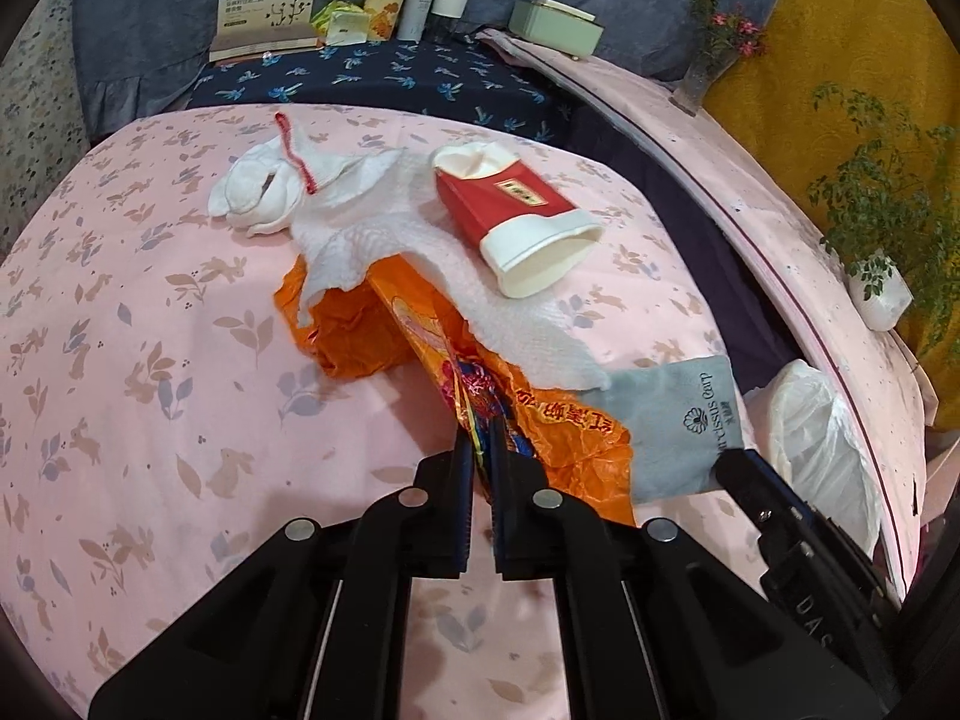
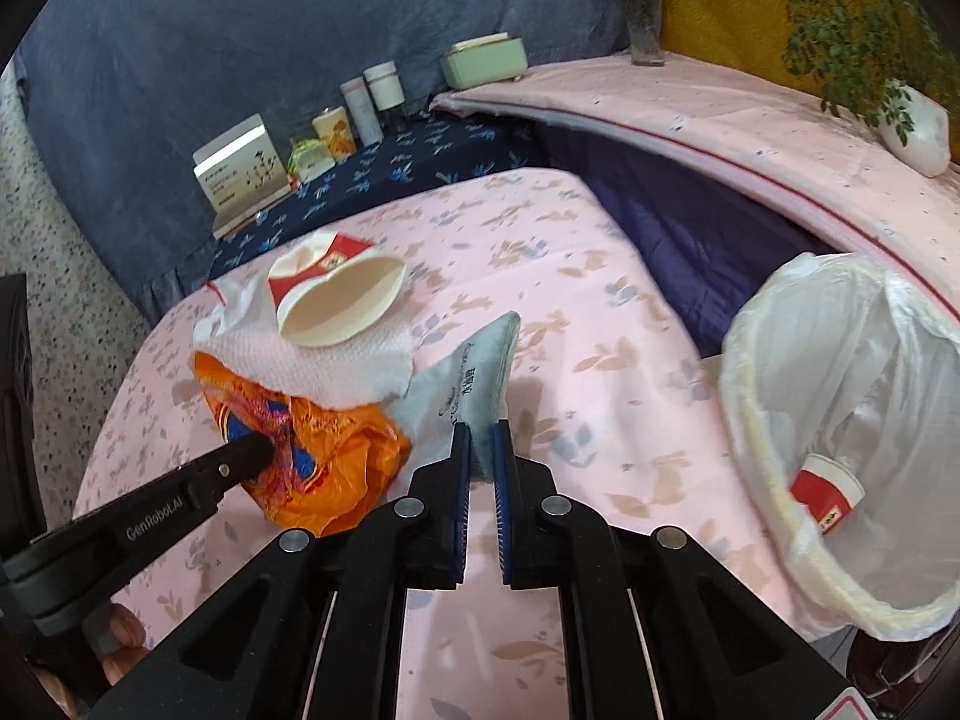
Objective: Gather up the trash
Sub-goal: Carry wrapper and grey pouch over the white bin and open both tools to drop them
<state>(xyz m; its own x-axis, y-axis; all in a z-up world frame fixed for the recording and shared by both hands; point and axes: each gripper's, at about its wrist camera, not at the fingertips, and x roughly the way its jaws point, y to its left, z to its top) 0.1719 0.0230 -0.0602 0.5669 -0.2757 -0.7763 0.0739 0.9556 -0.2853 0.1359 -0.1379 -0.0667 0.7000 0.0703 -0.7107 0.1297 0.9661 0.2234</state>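
On the pink rabbit-print cloth (image 1: 150, 300) lies a pile of trash. My left gripper (image 1: 480, 435) is shut on the crumpled orange plastic wrapper (image 1: 360, 336). Over the wrapper's far end lies a white paper towel (image 1: 384, 222), and a crushed red and white paper cup (image 1: 516, 210) rests on the towel. A white sock with red trim (image 1: 258, 192) lies at the towel's left. My right gripper (image 2: 480, 432) is shut on the near corner of a grey-blue pouch (image 2: 462, 384) beside the wrapper (image 2: 336, 456). The left gripper (image 2: 264, 450) shows from the side, buried in the wrapper.
A bin with a white liner (image 2: 756, 372) stands at the right and holds another red and white cup (image 2: 822, 498). At the back are a printed box (image 1: 267, 6), tins and bottles (image 1: 420, 0), a green tissue box (image 1: 555, 24), a flower vase (image 1: 702, 72) and a potted plant (image 1: 882, 294).
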